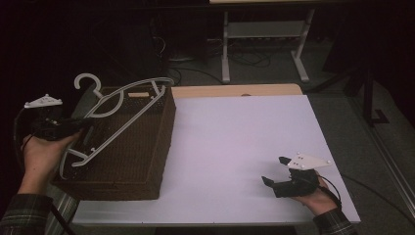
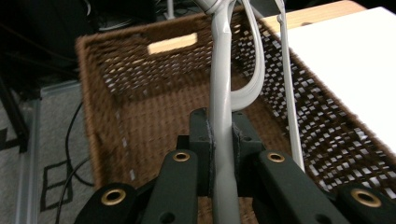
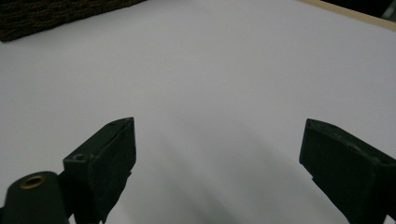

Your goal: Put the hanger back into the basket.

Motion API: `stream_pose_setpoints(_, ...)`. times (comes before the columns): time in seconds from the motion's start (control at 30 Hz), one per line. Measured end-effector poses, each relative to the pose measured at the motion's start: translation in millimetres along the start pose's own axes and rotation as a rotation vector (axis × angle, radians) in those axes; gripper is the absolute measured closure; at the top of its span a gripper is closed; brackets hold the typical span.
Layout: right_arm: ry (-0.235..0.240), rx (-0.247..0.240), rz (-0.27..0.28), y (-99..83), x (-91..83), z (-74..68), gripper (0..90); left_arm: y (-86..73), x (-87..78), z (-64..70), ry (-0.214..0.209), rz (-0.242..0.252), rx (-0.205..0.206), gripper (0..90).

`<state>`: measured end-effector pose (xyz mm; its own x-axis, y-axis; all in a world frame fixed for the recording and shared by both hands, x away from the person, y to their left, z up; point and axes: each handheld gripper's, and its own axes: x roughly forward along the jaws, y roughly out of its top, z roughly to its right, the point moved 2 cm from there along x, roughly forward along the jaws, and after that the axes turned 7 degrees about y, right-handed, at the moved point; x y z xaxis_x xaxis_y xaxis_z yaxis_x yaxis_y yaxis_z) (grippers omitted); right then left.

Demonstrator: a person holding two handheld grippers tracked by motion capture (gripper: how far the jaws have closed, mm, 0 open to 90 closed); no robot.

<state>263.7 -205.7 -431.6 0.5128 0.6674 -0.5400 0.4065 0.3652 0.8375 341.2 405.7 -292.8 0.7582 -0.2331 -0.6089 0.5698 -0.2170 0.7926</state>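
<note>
Left claw (image 1: 80, 125) clamped on pale grey plastic hanger (image 1: 122, 110) lying diagonally across brown woven wicker basket (image 1: 147, 161), hook pointing far-left beyond its rim, right claw (image 1: 275, 171) wide open, empty, well right of basket

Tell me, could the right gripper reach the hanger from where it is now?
Probably yes. The right gripper has its jaws open over bare white table, with nothing between it and the hanger, which the left gripper holds over the basket.

1. The hanger (image 1: 119, 110) looks like smooth grey-white plastic with a slight gloss.
2. The basket (image 1: 147, 152) under it is brown woven wicker, rough and matt.
3. The table (image 1: 235, 142) beside the basket has a smooth, matt white top with a light wood edge behind.
4. The left gripper (image 2: 222, 140) has matt black plastic jaws with brass-coloured rings.
</note>
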Motion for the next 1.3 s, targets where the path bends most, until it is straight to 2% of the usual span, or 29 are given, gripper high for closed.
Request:
stream_pose_setpoints(0.17, -0.005, 0.0, -0.003, -0.7, 0.8, 1.0, 10.1, -10.0, 6.8, -10.4, 0.018, -0.016, -0.005, 82.3)
stream_pose_setpoints(0.43, -0.009, 0.005, 0.001, -0.6, 0.2, 1.3, 10.1, -20.3, 26.7, -16.4, 0.046, -0.076, 0.027, 82.2)
stream_pose_setpoints(0.77, -0.014, 0.007, -0.001, -1.3, -0.1, 3.0, 10.1, -21.2, 47.4, -15.9, 0.037, -0.112, 0.053, 82.1)
stream_pose_setpoints(1.0, -0.012, 0.017, 0.003, -3.3, -0.9, 4.3, 10.1, -31.4, 63.2, -18.3, 0.024, -0.162, 0.035, 81.9)
stream_pose_setpoints(1.1, -0.01, 0.021, 0.003, -4.8, -2.3, 4.8, 10.1, -31.7, 66.7, -15.9, 0.033, -0.189, 0.052, 81.6)
stream_pose_setpoints(1.17, -0.01, 0.017, 0.004, -5.6, -3.9, 5.4, 10.1, -31.6, 68.7, -14.3, 0.015, -0.186, 0.046, 81.0)
stream_pose_setpoints(1.3, -0.017, 0.021, 0.015, -4.7, -7.8, 5.1, 10.2, -33.2, 70.9, -14.2, 0.018, -0.192, 0.042, 80.4)
